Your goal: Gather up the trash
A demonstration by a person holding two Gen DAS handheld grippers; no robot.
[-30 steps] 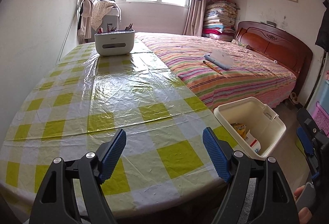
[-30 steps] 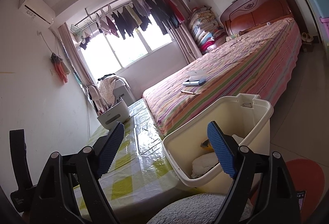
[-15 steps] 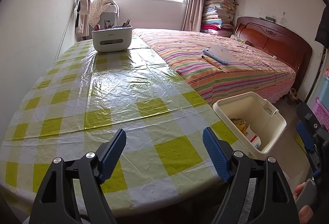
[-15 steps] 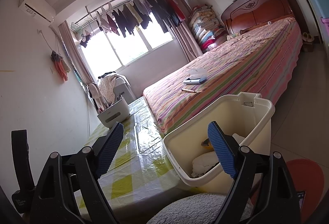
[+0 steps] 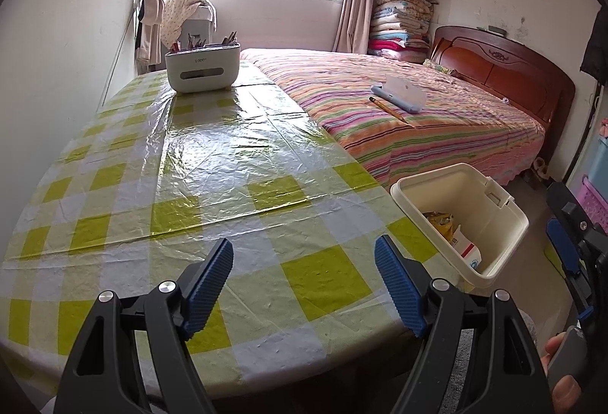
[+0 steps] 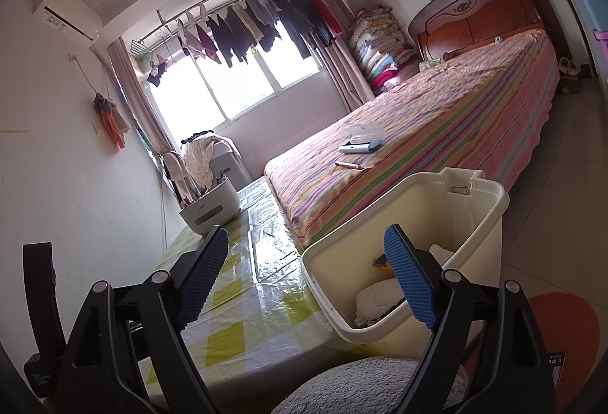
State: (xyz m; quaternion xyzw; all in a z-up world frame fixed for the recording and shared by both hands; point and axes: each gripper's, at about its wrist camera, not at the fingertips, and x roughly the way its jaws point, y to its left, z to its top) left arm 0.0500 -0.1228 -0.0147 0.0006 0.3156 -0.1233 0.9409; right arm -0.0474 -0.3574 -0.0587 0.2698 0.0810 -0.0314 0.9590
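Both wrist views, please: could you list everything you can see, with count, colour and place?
Table: one, yellow-and-white check cloth, beside the bed.
Caddy: one, white, far end of table, holding pens.
Bed: one, striped cover, dark wood headboard.
Case: one, light blue and white, on bed.
Pencil: one, yellow, on bed beside case.
Bin: one, cream, on the floor at the table corner.
Trash: several pieces, yellow and white, inside bin.
Clothes: many, mixed colours, on rail above the window.
Bedding: one stack, by the headboard.
Left gripper: open, empty.
Right gripper: open, empty.
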